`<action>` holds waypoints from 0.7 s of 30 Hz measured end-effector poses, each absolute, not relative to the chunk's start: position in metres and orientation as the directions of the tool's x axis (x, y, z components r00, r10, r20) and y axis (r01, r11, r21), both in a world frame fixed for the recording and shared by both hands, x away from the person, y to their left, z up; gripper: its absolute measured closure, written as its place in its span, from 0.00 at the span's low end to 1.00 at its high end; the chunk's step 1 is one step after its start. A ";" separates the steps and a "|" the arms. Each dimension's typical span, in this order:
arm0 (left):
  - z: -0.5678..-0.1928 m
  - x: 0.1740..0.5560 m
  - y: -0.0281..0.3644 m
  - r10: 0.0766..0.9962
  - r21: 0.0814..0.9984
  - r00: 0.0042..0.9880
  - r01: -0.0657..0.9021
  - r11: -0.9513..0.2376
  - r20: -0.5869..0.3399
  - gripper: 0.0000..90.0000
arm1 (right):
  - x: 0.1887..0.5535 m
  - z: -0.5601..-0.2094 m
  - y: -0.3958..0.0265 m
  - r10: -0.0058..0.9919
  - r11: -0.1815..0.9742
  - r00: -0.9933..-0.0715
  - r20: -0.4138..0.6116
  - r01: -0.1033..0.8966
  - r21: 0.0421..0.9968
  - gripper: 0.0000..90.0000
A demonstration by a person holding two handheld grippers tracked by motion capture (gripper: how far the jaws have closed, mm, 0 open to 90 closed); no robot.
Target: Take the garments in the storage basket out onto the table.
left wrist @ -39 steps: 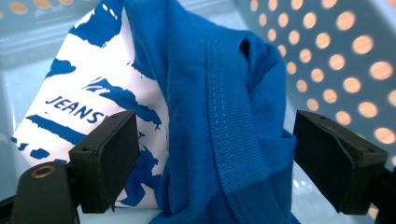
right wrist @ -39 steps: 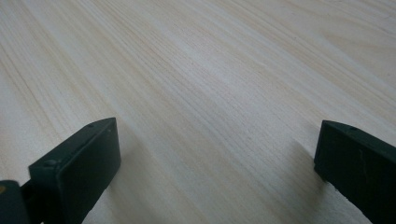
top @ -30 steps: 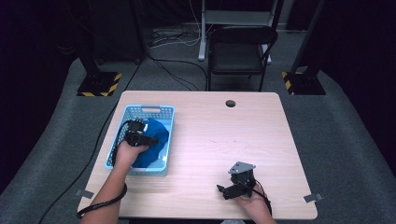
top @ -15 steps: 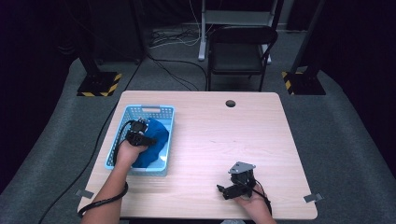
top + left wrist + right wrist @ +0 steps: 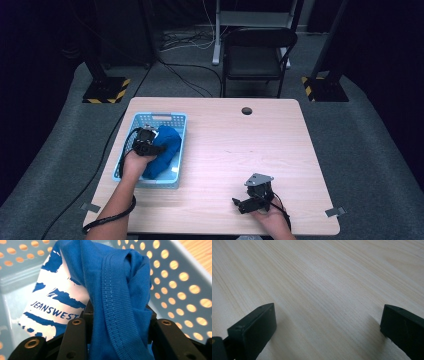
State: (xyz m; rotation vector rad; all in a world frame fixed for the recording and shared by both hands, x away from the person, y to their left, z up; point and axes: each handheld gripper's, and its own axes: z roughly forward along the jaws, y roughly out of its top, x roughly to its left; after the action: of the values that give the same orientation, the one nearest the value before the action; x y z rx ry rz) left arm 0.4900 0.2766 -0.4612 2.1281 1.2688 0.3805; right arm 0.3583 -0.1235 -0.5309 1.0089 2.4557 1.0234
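A blue T-shirt [image 5: 165, 150] with a white printed patch [image 5: 57, 297] lies bunched in a light blue perforated basket [image 5: 160, 116] at the table's left. My left gripper [image 5: 151, 148] reaches into the basket, and its jaws have just been closing on a fold of the shirt [image 5: 120, 290]. The ribbed hem runs between the black fingers [image 5: 75, 332], pinched tight. My right gripper [image 5: 240, 204] rests near the table's front edge, right of centre. Its jaws stand wide apart over bare wood [image 5: 324, 277], with nothing between them [image 5: 328, 322].
The wooden table [image 5: 280, 150] has a round cable hole [image 5: 246, 111] near its far edge. A black chair [image 5: 257, 55] stands behind it. The basket's wall [image 5: 180, 285] rises close around the left gripper. Tape marks [image 5: 333, 212] sit at the front corners.
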 end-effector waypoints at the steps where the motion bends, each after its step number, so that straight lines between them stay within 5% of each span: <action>1: -0.460 0.489 0.277 0.865 0.647 0.497 0.682 -0.342 -0.067 0.68 | 0.358 -0.531 -0.123 0.704 0.501 -0.711 -0.003 0.494 0.711 0.00; 21: -0.422 0.472 0.277 0.851 0.728 0.524 0.592 -0.345 -0.022 0.68 | 0.358 -0.531 -0.123 0.704 0.501 -0.711 -0.003 0.494 0.711 0.00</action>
State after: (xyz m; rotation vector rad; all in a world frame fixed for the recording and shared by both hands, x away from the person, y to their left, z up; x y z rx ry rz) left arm 0.4715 0.2772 -0.4219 2.0687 1.1685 0.4775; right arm 0.3583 -0.1235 -0.5309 1.0087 2.4557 1.0233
